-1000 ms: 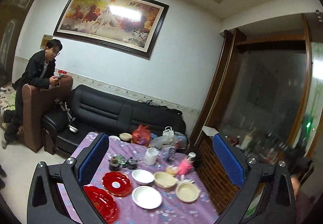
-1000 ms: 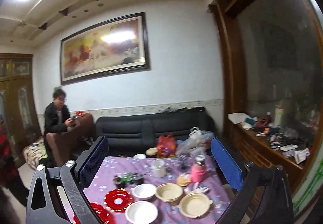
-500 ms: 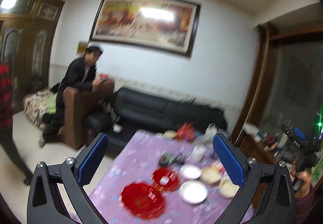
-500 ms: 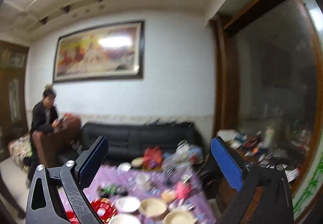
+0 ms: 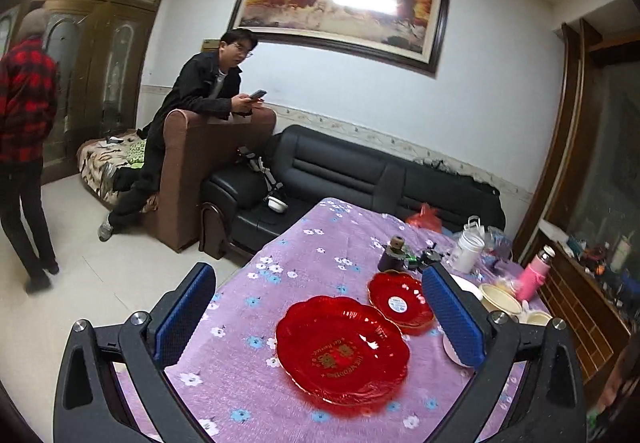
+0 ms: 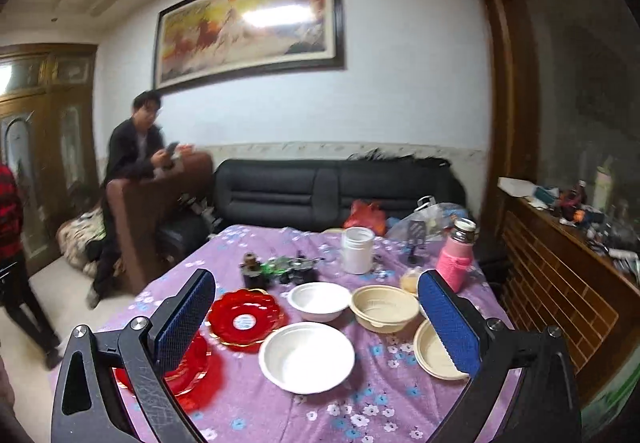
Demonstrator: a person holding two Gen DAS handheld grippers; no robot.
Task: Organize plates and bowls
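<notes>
A large red plate and a smaller red plate lie on the purple flowered tablecloth. My left gripper is open and empty above the large plate. In the right wrist view, a white plate, a white bowl, a beige bowl and a beige dish lie side by side. The small red plate and large red plate sit left. My right gripper is open and empty above them.
A white jar, a pink bottle, dark small items and bags stand at the table's far side. A black sofa, a man on a brown armchair and a wooden sideboard surround the table.
Both grippers have dropped lower and closer to the table. The left view has swung left over the red plates. The jaws have stayed open.
</notes>
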